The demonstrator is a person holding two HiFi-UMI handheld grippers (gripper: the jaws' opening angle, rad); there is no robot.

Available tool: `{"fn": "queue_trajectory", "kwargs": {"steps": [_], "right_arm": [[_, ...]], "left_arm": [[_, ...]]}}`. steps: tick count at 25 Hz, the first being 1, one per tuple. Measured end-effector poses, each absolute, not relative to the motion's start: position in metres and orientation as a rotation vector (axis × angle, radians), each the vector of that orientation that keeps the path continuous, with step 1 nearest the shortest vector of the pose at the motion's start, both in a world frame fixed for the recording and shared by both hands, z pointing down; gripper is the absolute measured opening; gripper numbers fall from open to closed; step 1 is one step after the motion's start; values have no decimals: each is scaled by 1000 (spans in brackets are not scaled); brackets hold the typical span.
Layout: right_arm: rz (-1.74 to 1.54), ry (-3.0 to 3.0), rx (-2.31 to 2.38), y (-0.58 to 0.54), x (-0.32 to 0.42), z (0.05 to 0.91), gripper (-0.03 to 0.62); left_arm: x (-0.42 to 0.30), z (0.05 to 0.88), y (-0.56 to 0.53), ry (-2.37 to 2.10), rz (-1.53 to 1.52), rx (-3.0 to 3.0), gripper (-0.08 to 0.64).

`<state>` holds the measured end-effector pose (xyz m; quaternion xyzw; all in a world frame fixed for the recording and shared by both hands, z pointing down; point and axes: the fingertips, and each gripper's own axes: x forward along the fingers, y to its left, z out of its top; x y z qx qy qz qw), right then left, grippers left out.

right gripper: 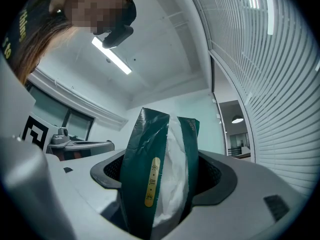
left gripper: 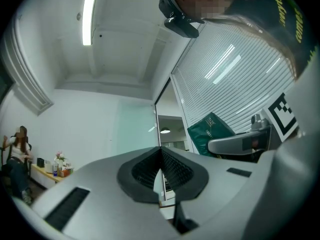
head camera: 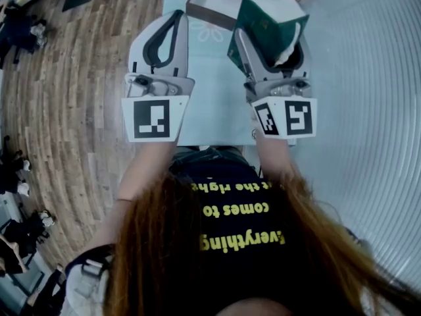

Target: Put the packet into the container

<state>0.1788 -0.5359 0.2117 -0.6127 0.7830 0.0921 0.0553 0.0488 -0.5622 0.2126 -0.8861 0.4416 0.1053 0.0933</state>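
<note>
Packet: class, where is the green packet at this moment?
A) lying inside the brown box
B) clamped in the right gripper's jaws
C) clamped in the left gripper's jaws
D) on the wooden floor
B: the right gripper view shows the packet standing between the jaws of the right gripper, while the left gripper has its jaws together on nothing.

The packet [head camera: 268, 18] is dark green with a gold label strip and white tissue bulging at its side. It stands upright above the counter [head camera: 210, 97], clamped between the right gripper's [right gripper: 161, 176] fingers [right gripper: 222, 176]. The container [head camera: 209, 4], an open brown box, sits on the counter beside it.
</note>
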Motion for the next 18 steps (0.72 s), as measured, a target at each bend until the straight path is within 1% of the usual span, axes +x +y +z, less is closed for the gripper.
{"fn": "queue_trajectory", "kwargs": {"steps": [8, 18], "right_arm": [[248, 2401, -1866, -552, 168, 213, 382], [161, 2441, -1859, -580, 181, 240, 382]], "left_arm": [[43, 213, -582, 1310, 302, -2649, 2], [60, 228, -601, 1312, 277, -2662, 2]]}}
